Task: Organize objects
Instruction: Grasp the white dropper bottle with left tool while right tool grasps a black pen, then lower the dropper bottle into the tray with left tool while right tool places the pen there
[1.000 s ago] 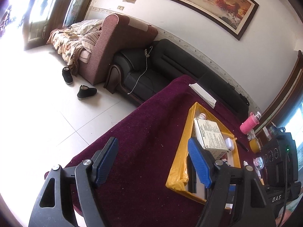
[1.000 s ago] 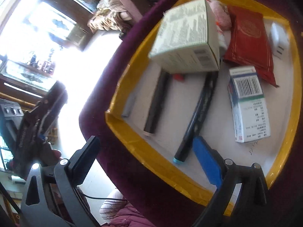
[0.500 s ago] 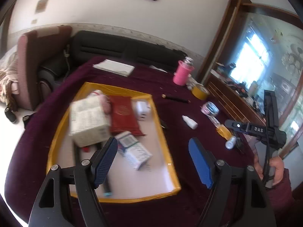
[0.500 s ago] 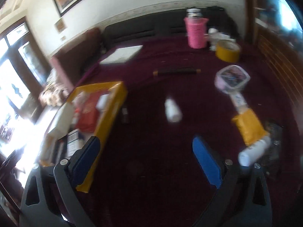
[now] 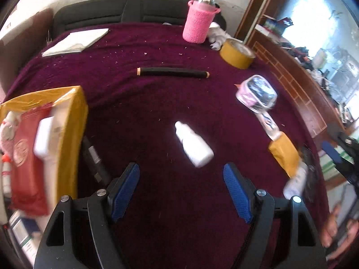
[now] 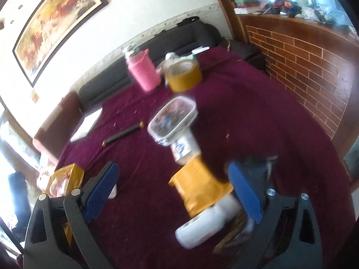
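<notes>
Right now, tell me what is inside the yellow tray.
The yellow tray holds a red packet, a white block lying on it, and white boxes at the near end. Whatever lies beneath the packet is covered.

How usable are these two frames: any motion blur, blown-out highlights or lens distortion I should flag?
Left wrist view: strong fisheye curvature; the yellow tray and its contents smear at the left edge, the white bottle is softly blurred, the window at upper right is overexposed. Right wrist view: heavier motion blur on the yellow packet and clear container; glare at left edge and top right.
</notes>
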`<state>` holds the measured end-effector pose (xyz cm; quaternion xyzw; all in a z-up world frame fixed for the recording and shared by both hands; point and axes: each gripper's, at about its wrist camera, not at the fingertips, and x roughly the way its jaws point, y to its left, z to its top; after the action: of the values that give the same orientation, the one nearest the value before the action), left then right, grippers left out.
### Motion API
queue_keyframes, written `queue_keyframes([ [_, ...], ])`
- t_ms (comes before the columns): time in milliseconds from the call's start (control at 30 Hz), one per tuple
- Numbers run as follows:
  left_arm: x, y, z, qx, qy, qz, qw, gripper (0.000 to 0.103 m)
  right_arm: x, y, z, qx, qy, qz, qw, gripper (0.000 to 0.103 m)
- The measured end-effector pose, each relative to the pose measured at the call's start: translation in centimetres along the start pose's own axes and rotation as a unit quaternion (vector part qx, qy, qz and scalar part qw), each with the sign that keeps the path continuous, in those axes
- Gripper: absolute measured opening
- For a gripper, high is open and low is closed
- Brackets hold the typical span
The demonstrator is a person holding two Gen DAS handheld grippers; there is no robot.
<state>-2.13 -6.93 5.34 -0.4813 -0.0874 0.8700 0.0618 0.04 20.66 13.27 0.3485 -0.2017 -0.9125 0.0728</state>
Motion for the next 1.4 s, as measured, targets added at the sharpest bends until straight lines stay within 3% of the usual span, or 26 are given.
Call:
queue_keyframes([
  [167, 4.9, -2.2, 1.7, 0.026, 0.015, 0.045, 0.9985, 0.071, 0.3, -3.0, 1.4, 0.035, -0.018, 0.019, 0.999, 0.099],
  [233, 5.4, -3.6, 1.5, 0.060, 0.000, 0.078, 0.9951, 0.066, 0.6, -3.8, 1.6, 0.044, -0.018, 0.020, 0.999, 0.099],
  [300, 5.1, -4.8, 1.0, 0.095, -0.019, 0.086, 0.9916, 0.041, 1.0, -4.5, 1.6, 0.050, -0.011, 0.024, 0.998, 0.099],
  [333, 4.9, -5.4, 0.7, 0.106, -0.020, 0.085, 0.9905, 0.022, 1.2, -4.7, 1.5, 0.055, -0.008, 0.025, 0.998, 0.099],
  [367, 4.6, -5.7, 0.5, 0.110, -0.019, 0.092, 0.9894, 0.022, 1.4, -4.9, 1.4, 0.060, -0.006, 0.024, 0.998, 0.099],
  [567, 0.9, -4.8, -1.1, 0.085, -0.034, 0.024, 0.9955, 0.022, 1.6, -4.6, 0.9, 0.042, -0.011, 0.008, 0.999, 0.099],
  [700, -5.8, -2.1, -2.7, 0.049, -0.082, -0.028, 0.9950, 0.022, 1.6, -3.8, 0.3, 0.018, -0.022, -0.005, 1.000, 0.099],
  [800, -11.0, 1.2, -3.9, 0.020, -0.124, -0.038, 0.9913, 0.022, 1.5, -2.5, -0.1, 0.004, -0.017, -0.019, 1.000, 0.099],
  [967, -16.9, 7.9, -6.5, -0.028, -0.168, -0.011, 0.9853, 0.022, 2.7, 5.3, -1.8, -0.064, 0.069, 0.072, 0.993, 0.099],
  [1033, -17.8, 10.2, -7.6, -0.049, -0.174, -0.004, 0.9836, 0.022, 4.6, 9.7, -3.4, -0.110, 0.115, 0.104, 0.982, 0.099],
  [1200, -19.2, 15.2, -11.2, -0.083, -0.190, 0.027, 0.9779, 0.022, 9.7, 19.8, -8.0, -0.238, 0.175, 0.119, 0.948, 0.092],
  [1267, -19.5, 16.8, -12.4, -0.090, -0.192, 0.045, 0.9762, 0.022, 11.7, 22.5, -9.3, -0.277, 0.188, 0.106, 0.936, 0.074],
  [1400, -19.5, 20.4, -14.3, -0.113, -0.182, 0.042, 0.9758, 0.022, 14.8, 25.4, -11.2, -0.322, 0.206, 0.071, 0.921, 0.049],
])
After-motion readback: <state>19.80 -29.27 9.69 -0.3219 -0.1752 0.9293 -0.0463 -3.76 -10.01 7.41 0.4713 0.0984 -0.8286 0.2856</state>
